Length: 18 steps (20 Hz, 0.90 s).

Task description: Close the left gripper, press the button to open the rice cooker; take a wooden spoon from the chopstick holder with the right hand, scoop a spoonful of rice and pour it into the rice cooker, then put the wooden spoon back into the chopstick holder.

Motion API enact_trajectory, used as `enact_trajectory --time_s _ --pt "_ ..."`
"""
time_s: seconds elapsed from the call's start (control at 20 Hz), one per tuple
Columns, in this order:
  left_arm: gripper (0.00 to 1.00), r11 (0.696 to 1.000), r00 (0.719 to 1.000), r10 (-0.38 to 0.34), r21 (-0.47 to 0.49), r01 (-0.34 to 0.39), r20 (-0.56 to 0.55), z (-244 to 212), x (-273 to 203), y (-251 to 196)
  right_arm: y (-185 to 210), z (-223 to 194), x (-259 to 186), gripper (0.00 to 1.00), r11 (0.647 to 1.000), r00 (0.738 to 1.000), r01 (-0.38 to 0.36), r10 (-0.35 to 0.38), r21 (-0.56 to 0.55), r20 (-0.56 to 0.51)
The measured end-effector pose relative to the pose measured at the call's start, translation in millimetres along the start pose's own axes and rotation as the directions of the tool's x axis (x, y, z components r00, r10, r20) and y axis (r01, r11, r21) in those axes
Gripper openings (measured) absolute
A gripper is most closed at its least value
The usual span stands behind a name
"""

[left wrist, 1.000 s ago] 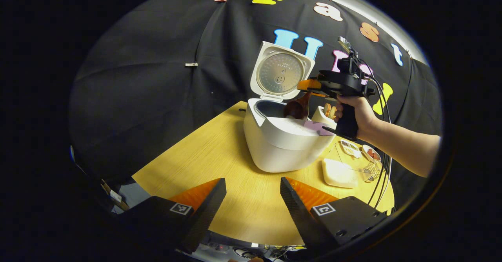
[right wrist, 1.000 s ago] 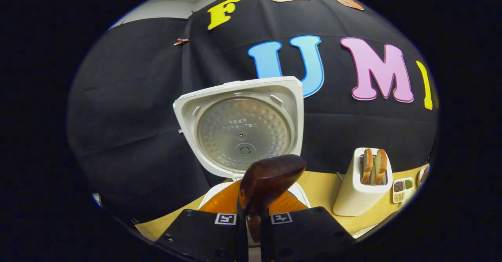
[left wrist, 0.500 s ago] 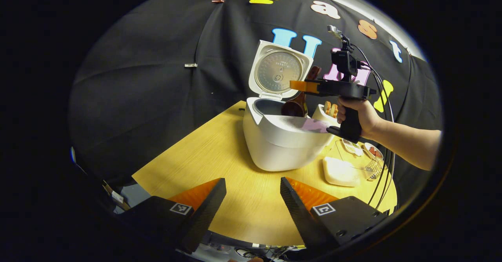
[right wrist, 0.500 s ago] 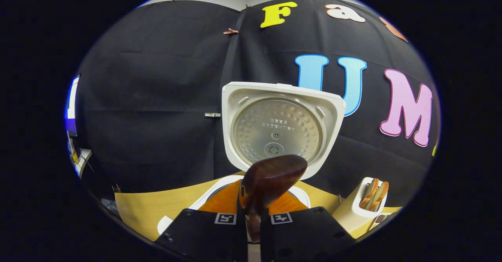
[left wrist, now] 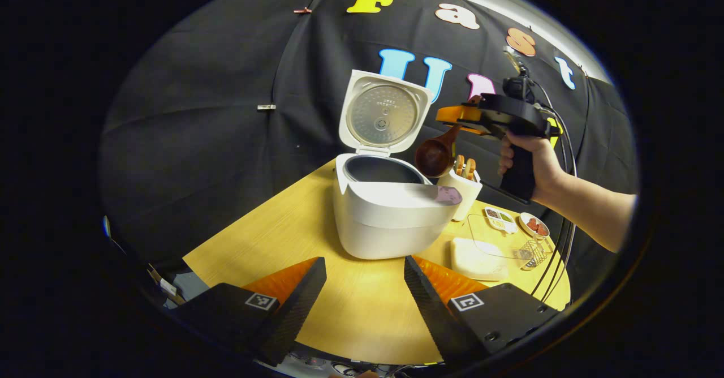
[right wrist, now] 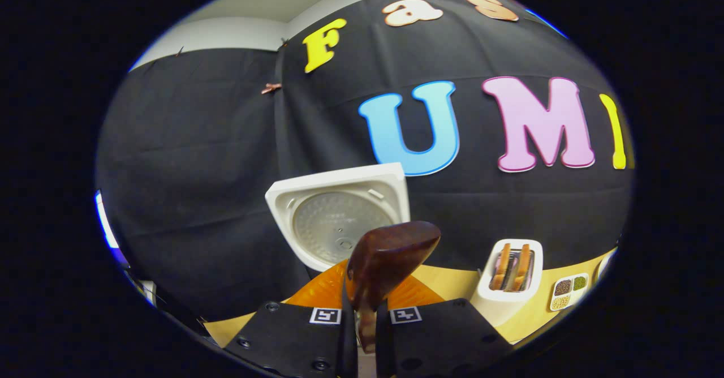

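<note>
With the right gripper (right wrist: 358,333) clamped on the wooden spoon (right wrist: 390,256) above the chopstick holder (left wrist: 461,191) beside the open rice cooker (left wrist: 390,214), and the left gripper (left wrist: 365,293) spread wide and empty, a tilted spoon could snag the utensils already standing there or tip it over.

My left gripper (left wrist: 362,296) ends in 2 wedge-shaped fingers with a finely textured surface, each on a blocky black housing. Every housing carries 1 small square black-and-white marker, and the one on the right shows round screw heads. My right gripper (right wrist: 366,333) has the same black housings, 2 markers side by side and several screws near the edges. In the left gripper view it (left wrist: 452,116) has a black pistol-style handle with a small device on top, perhaps a camera, and black cables trailing down. My forearm is bare, no sleeve.
</note>
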State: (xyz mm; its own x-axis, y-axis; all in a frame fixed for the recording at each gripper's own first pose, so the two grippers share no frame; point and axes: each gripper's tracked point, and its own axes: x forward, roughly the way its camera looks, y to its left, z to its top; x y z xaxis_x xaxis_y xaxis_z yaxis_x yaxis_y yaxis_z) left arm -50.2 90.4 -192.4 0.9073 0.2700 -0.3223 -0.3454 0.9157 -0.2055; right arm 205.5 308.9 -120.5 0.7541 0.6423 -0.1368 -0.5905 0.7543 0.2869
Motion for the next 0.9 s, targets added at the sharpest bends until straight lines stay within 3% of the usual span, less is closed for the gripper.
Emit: enact_trajectory --time_s 0.25,0.3,0.35,0.6,0.9 --pt "0.96 0.999 0.999 -0.038 0.033 0.037 0.017 13 5 -43 -97 34 -62 0.16 0.989 0.989 0.139 -0.141 0.041 0.041" --pt "0.96 0.998 0.999 -0.050 0.038 0.049 0.018 14 5 -53 -122 35 -78 0.12 0.983 0.982 0.183 -0.184 0.033 0.040" --pt "0.96 0.997 0.998 -0.060 0.046 0.059 0.019 17 4 -62 -150 37 -95 0.16 0.973 0.973 0.228 -0.229 0.037 0.037" --pt "0.96 0.991 0.996 -0.088 0.103 0.086 0.018 20 4 -101 -256 35 -178 0.17 0.911 0.914 0.402 -0.406 0.090 0.025" --pt "0.96 0.988 0.995 -0.093 0.126 0.090 0.020 24 -1 -136 -333 15 -252 0.17 0.824 0.839 0.539 -0.544 0.176 -0.020"
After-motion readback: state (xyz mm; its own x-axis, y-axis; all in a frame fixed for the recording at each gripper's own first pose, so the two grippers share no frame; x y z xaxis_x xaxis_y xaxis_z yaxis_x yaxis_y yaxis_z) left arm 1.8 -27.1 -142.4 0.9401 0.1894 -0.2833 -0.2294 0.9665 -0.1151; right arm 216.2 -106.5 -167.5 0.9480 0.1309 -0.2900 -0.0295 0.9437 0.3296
